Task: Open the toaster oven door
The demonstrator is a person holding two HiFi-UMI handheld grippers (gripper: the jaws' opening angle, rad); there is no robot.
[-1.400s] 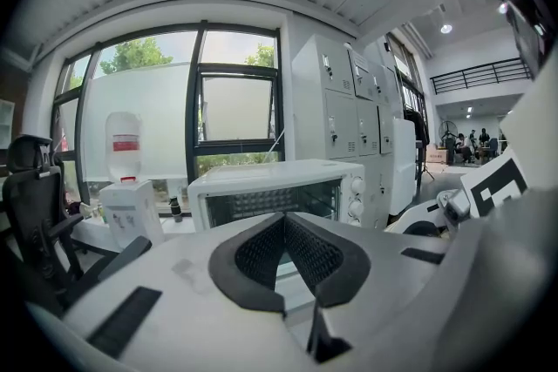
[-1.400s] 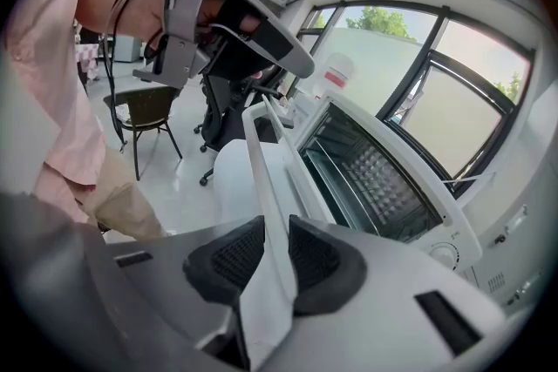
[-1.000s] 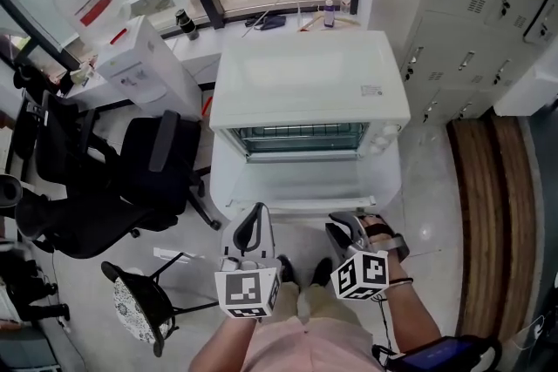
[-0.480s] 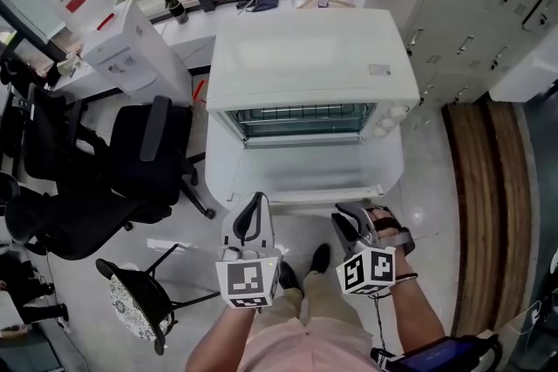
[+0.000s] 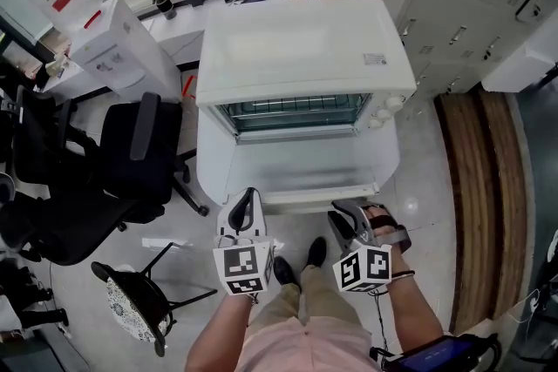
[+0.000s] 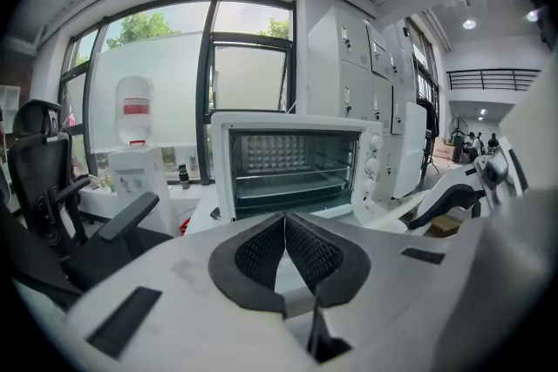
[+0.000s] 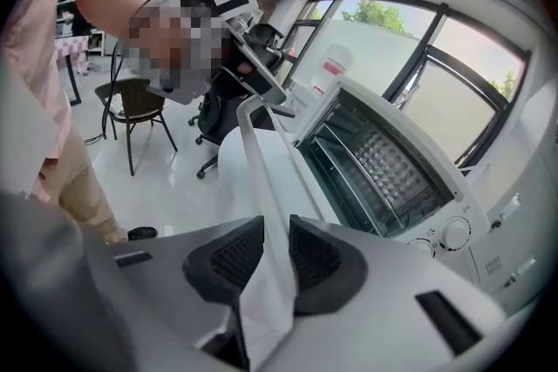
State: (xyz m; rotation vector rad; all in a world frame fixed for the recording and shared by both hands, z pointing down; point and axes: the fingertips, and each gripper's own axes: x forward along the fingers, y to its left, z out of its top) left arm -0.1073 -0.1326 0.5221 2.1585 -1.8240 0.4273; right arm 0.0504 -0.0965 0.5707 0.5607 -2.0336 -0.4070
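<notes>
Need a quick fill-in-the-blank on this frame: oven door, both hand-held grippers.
1. The toaster oven has its door folded down, so it is ___.
2. The right hand-held gripper is clamped on the door's ___.
3. The left hand-held gripper holds nothing, and its jaws are ___.

Missing words: open; handle; shut

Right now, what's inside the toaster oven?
With the door down, the toaster oven shows a wire rack across it and a dimpled back wall. Nothing visible sits on the rack. The cavity floor beneath the rack can't be made out.
</notes>
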